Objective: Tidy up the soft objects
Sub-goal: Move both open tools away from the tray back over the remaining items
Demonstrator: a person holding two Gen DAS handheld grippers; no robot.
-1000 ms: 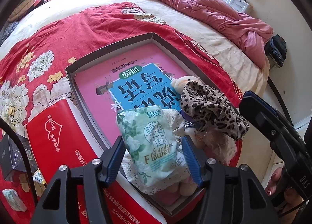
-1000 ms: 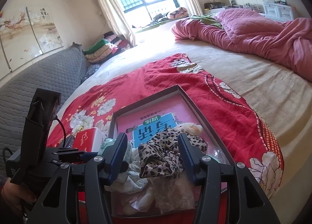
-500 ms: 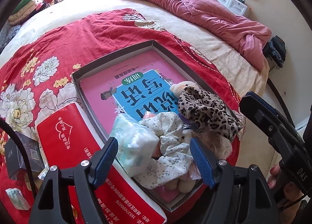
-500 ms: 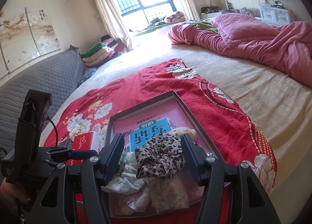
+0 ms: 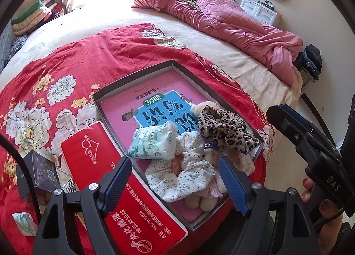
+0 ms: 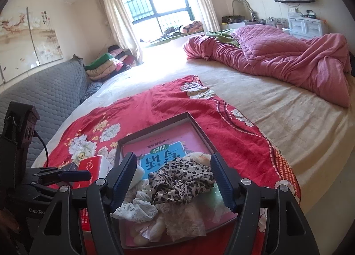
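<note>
Left wrist: crinkly tissue pack (image 5: pixel 153 143) on tray (image 5: pixel 133 77).

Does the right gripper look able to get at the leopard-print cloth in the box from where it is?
Probably yes. The right gripper is open, and the leopard-print cloth lies on top of the pile in the box, straight ahead between its fingers. Nothing covers it, and the left gripper is off to the side.
</note>
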